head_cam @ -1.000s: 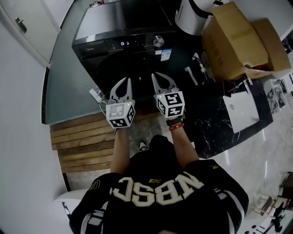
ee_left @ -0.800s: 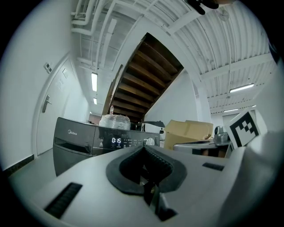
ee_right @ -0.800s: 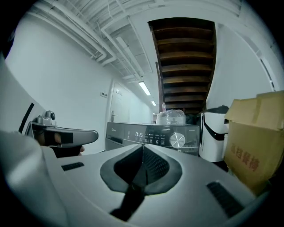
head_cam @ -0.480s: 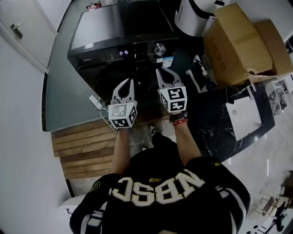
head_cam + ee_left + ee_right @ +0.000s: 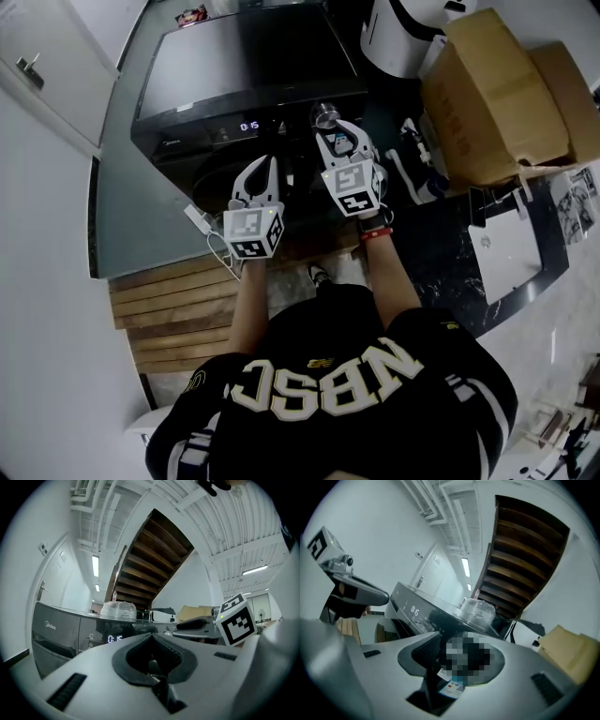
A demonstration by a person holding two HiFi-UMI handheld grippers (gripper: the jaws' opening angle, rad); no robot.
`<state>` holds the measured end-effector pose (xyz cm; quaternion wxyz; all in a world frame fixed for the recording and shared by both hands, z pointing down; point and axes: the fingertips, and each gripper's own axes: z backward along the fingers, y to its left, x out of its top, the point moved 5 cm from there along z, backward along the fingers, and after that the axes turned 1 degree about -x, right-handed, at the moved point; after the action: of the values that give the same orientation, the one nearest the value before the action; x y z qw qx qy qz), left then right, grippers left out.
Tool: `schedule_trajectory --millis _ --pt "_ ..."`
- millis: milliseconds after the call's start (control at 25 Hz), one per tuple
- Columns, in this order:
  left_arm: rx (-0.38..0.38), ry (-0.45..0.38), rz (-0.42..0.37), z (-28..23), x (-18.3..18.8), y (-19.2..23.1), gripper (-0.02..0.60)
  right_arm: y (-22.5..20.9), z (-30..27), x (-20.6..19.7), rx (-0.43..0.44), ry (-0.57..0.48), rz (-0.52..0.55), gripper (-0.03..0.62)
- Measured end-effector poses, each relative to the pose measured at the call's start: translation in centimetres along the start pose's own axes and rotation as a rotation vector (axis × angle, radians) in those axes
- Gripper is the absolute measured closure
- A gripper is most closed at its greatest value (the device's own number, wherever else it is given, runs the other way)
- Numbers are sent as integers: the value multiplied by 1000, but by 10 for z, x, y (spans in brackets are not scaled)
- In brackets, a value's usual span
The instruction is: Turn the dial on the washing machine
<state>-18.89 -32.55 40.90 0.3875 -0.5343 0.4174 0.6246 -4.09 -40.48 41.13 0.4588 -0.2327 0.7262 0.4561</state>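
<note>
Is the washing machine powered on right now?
On: the washing machine has its display lit with white digits, left of the dial.

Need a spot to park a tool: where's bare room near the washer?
Free: washing machine top, behind the control panel; grey strip between machine and white wall. Crowded: right of it, cardboard boxes and white clutter.

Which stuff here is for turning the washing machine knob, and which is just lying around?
For the job:
- washing machine
- dial
- right gripper: jaws have just been opening, dial close ahead, not gripped

Just lying around:
- cardboard boxes
- white power strip
- wooden slats
- left gripper: shut, empty, idle
</note>
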Motion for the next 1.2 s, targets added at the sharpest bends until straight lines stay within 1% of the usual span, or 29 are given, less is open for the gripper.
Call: schedule_trajectory --millis 80,240,560,720,880,1040,1200 --pt "0 -3 -3 -6 1 3 568 1 -10 -1 -2 25 89 415" --pt "4 -6 -8 -16 1 8 568 7 -27 -4 -8 77 330 367" --pt "7 0 -11 -25 -3 15 568 18 -51 -18 -15 152 765 336" --pt "14 6 -9 -26 -5 19 568 24 -57 -24 -15 179 936 316" --pt "15 10 -10 -28 -6 20 568 29 -62 -28 -9 187 1029 304" --pt "17 10 -11 -29 -6 23 568 28 -65 -32 -36 194 1059 309" --pt "20 13 -9 -30 -7 24 568 30 -65 -37 -41 186 1072 321"
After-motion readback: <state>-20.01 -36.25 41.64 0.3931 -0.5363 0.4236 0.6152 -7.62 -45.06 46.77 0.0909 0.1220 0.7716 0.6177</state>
